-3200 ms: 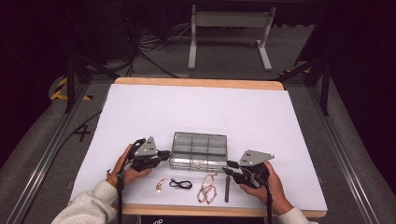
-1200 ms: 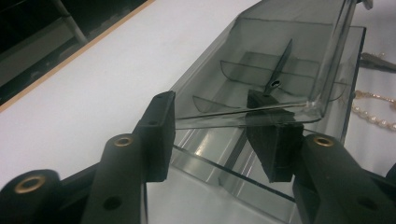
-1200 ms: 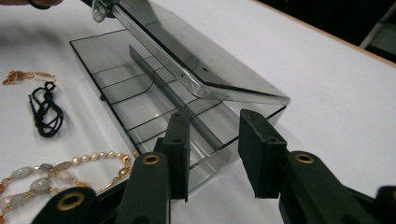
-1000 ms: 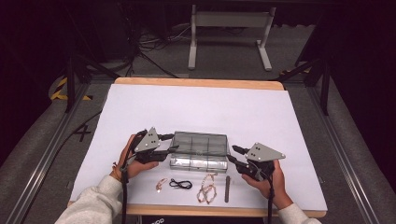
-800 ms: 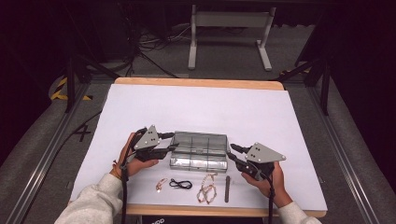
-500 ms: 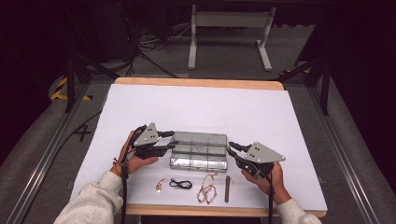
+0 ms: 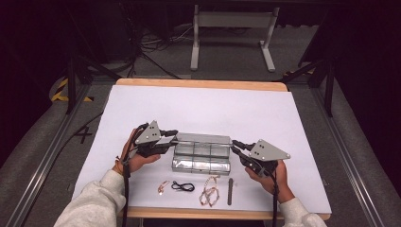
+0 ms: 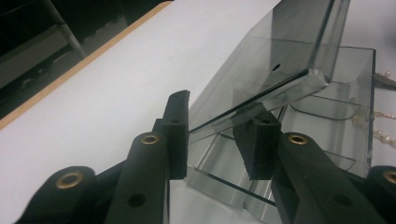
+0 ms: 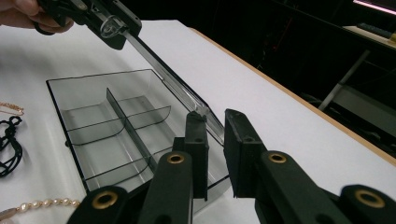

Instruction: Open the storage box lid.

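A clear plastic compartment box point(image 7: 201, 163) lies on the white table top, its hinged lid point(image 7: 203, 140) tilted up off the base. My left gripper point(image 7: 172, 139) holds the lid's left end. In the left gripper view the lid point(image 8: 280, 51) slants up between the pads of that gripper point(image 8: 217, 135), whose jaws have just been closing on it. My right gripper point(image 7: 235, 146) is at the lid's right end. In the right gripper view its narrow jaws point(image 9: 215, 140), also just closing, pinch the lid's corner point(image 9: 203, 114) above the divided base point(image 9: 126, 121).
In front of the box lie a small gold clip point(image 7: 163, 187), a black cord point(image 7: 182, 186), a pearl necklace point(image 7: 209, 191) and a dark stick point(image 7: 230, 190). The table's wooden front edge point(image 7: 198, 213) is close behind them. White surface stretches beyond the box.
Both grippers have moved inward to the ends of the box and closed on the lid. The lid has come up off the base.
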The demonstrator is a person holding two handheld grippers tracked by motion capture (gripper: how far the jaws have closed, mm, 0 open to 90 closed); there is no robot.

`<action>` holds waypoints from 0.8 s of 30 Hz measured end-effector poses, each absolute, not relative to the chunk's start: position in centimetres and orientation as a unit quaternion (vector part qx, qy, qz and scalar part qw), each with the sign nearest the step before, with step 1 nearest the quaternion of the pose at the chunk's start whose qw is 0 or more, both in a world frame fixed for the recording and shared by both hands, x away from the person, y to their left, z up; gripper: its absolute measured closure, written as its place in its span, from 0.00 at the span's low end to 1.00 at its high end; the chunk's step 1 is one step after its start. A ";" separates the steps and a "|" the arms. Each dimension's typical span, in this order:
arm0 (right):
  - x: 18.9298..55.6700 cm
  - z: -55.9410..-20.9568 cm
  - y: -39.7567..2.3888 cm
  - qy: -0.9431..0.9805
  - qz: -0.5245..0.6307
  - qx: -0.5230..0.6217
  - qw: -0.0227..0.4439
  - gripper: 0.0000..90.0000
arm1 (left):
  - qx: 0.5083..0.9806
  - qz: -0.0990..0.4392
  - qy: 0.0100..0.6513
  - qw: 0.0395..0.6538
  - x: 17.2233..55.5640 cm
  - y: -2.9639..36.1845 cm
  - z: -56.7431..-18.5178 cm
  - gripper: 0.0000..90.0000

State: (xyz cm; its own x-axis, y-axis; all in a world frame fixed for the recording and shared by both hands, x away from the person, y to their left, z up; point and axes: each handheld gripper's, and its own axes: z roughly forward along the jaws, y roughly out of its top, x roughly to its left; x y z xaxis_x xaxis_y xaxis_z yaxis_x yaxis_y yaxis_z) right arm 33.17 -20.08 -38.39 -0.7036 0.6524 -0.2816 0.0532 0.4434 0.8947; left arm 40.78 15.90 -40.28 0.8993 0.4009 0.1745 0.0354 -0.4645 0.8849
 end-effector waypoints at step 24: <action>35.3 -37.9 -20.6 0.771 0.507 0.248 0.296 0.92 | 0.829 0.185 0.138 0.509 41.9 15.6 -39.9 0.82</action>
